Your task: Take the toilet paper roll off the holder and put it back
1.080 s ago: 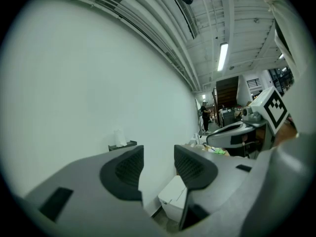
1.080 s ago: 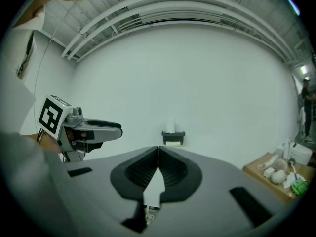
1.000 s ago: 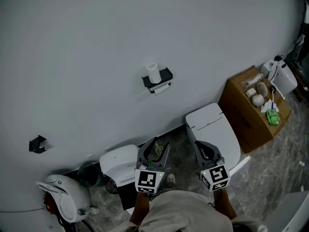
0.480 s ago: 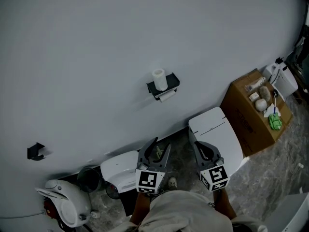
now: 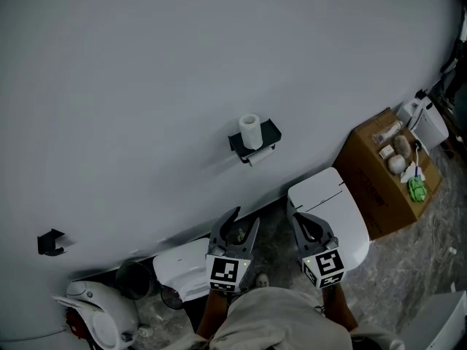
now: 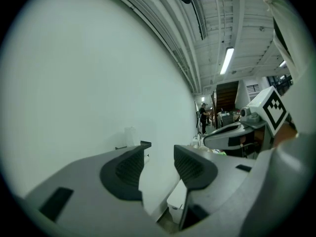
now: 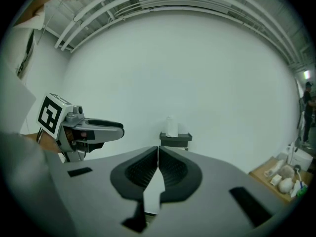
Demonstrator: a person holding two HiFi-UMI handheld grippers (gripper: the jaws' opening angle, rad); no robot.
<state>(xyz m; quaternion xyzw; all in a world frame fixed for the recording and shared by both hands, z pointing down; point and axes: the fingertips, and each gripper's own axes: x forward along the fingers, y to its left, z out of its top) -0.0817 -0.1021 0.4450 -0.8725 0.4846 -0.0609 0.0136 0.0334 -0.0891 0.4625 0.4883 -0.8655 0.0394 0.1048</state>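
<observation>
Wall (image 5: pixel 146 86) white, wide. Toilet (image 5: pixel 332 199) at its foot. Left gripper (image 5: pixel 244 219): jaws spread, nothing between. Right gripper (image 5: pixel 295 210): jaws pressed together, empty. Black holder (image 5: pixel 267 133) on wall, well apart from both. Toilet paper roll (image 5: pixel 250 130) upright on holder top.

A plain white wall (image 5: pixel 146 86) rises over a grey marbled floor (image 5: pixel 427 265), where a white toilet (image 5: pixel 326 197) stands beside a brown cardboard box (image 5: pixel 371 184) (small items litter its top); a strip light (image 6: pixel 227 60) glows overhead.
</observation>
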